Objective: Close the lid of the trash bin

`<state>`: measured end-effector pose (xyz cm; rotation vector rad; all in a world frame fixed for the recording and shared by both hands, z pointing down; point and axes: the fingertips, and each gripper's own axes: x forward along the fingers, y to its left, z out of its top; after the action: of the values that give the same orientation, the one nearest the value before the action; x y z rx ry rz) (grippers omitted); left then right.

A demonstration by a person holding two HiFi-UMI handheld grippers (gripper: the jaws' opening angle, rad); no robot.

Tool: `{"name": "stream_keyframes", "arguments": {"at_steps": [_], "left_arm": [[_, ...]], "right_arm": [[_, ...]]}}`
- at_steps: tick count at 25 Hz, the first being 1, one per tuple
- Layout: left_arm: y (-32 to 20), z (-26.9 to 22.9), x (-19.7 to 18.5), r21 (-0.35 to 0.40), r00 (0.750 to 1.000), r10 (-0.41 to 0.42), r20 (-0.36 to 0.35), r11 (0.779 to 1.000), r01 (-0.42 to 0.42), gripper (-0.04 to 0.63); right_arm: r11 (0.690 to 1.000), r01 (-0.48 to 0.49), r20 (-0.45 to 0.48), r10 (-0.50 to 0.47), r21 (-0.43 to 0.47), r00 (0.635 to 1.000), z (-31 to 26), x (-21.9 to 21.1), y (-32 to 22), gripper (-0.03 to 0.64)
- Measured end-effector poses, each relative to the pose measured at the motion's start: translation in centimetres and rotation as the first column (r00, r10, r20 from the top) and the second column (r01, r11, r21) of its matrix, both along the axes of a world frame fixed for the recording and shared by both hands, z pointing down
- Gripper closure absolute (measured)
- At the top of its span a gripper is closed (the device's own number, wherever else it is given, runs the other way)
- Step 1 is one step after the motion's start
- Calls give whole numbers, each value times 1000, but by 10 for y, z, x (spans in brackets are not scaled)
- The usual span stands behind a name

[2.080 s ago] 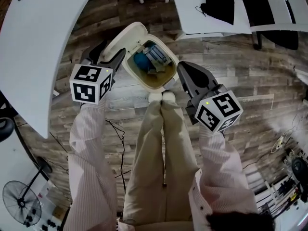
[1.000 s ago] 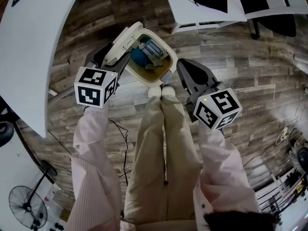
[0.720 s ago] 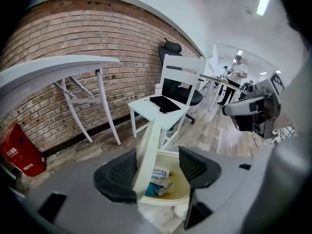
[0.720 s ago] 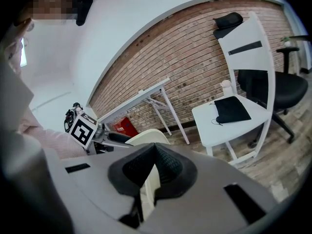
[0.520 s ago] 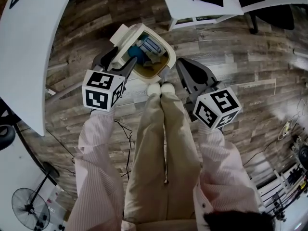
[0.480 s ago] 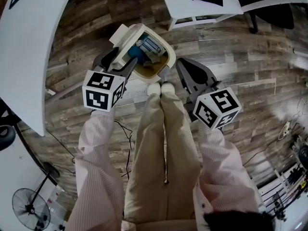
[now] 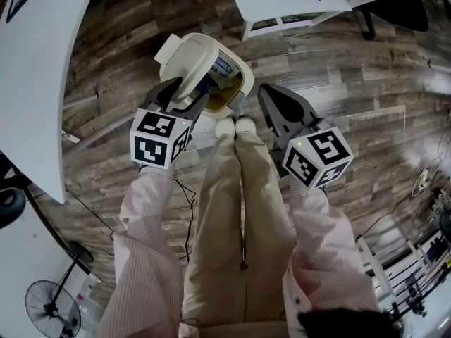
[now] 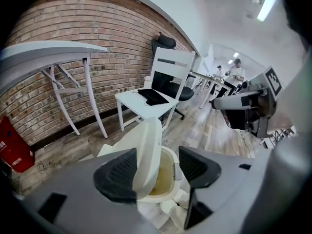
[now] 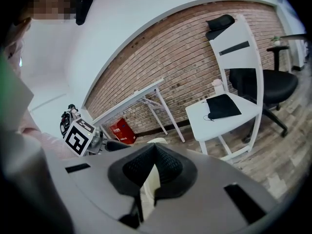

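Two grippers: left gripper at the bin, right gripper idle beside it.
Trash bin: on the wood floor, just in front of the shoes; not shut yet, with a bit of rubbish showing inside.
Lid: cream, tilted about halfway over the opening, hinge on the far side from the shoes.
Left jaws: spread wide and squeezing nothing; lid standing up between them, right by one jaw, maybe touching, hard to be sure.
Right jaws: pressed together, holding nothing, near the bin's side but apart from it.
Step now: most likely tipping the lid the rest of the way down.
How to do it well: push gently on the back of the lid and follow its swing. No need to pinch. Once low, press flat on top near the front edge until snug all round.
Take care: slow at the end, so no slam. Jaws out of the closing gap.
Might go wrong: light bin sliding or tipping under a hard push, or rubbish poking up and blocking the lid.
Helper idea: right gripper against the bin's side to keep things steady.
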<state>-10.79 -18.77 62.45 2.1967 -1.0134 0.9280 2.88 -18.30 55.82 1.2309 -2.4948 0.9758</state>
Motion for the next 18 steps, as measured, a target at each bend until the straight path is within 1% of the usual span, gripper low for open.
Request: {"name": "stream_keyframes", "arguments": {"at_steps": [5,9,13,18], "left_arm": [[9,11,10,-38,1000,18,-17,999,-19,334],[16,19,19,-76,999,18,-38,997,-20,334],[25,32,26,-116,999,36,-39,992,-40,341],[35,52,36,-174,998,41,-47,983,-49,368]], "right_arm": [[1000,-10,-5,10,-14,1000,6,2,3,614],[999,-27,-5,27,-27,1000,11,7,6,614],[999,-38,-9,37,-36,999,14,9,9,614],[997,-59,-16,58,-55,998,22,16,17,614]]}}
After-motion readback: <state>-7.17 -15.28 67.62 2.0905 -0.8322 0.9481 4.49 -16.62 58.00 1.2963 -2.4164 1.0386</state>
